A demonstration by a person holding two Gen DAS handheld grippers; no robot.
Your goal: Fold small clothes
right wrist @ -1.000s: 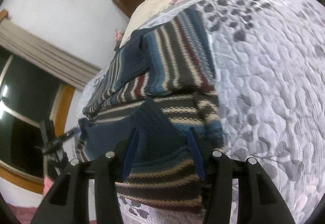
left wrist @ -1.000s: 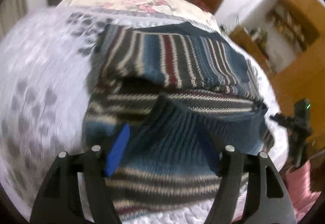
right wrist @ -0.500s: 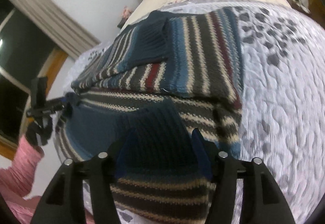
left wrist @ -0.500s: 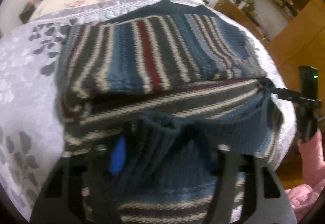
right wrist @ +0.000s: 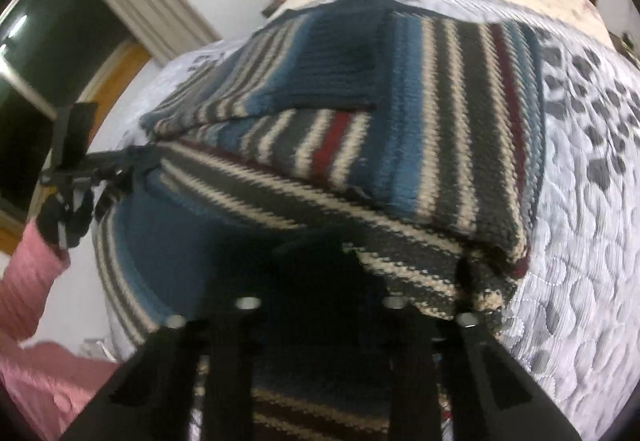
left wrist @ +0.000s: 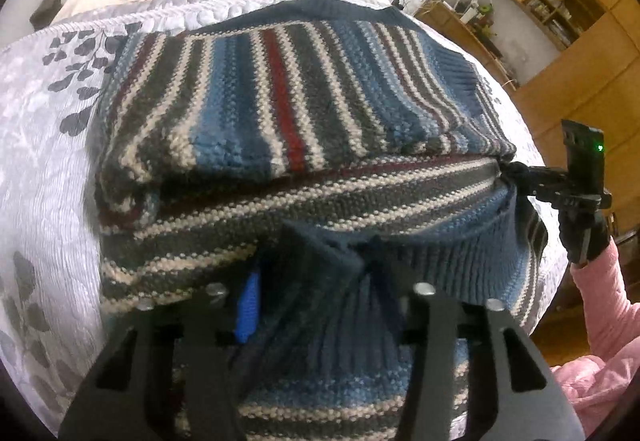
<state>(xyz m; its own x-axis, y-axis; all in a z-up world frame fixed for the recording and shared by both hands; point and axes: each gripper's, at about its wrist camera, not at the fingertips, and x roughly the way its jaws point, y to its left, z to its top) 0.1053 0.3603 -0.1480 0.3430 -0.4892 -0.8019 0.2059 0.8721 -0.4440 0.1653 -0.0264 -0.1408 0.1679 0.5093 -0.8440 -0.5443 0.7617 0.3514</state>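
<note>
A striped knitted sweater [left wrist: 288, 113] is laid on a quilted bedspread [left wrist: 44, 169] on a bed, its sides seemingly already turned inward, so that a dark ribbed cuff [right wrist: 340, 69] is seen lying across the upper part. The near hem is lifted and gathered at both front corners, which suggests that the lengthwise fold, bottom edge toward collar, is under way but not finished; the raised half is not yet laid over the far half, and smoothing is judged to be left. The left tool [left wrist: 316, 281] is clenched on dark ribbed hem fabric, a blue pad [left wrist: 248, 305] being visible beside the bunched knit. The right tool [right wrist: 320, 281] is buried in dark fabric at the other corner; whether it is clamped cannot be told from its own dim view, though in the left view cloth appears drawn to its tip. A pink sleeve [left wrist: 600, 305] is seen behind it. No containers are in view.
</note>
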